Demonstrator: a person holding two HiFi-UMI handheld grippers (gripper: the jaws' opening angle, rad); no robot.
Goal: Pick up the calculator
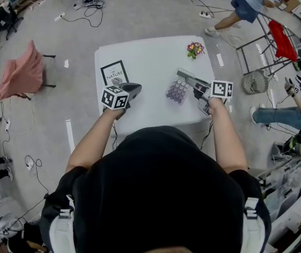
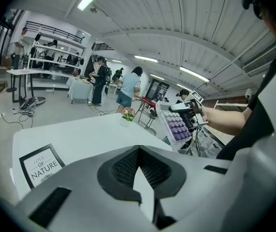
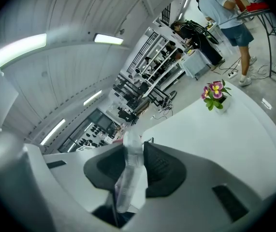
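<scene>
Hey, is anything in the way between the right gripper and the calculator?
Nothing visible. The right gripper is already shut on the calculator, holding it by one edge, tilted above the table.

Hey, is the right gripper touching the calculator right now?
Touching. The right gripper view shows the calculator edge-on inside the right gripper, with the jaws pressed against both of its faces.

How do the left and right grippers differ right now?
The right gripper is shut on the calculator; the left gripper is shut with nothing between its jaws. The right gripper is over the right side of the table, the left gripper over its left side, next to the framed sign. Both reach in from the table's near edge.
</scene>
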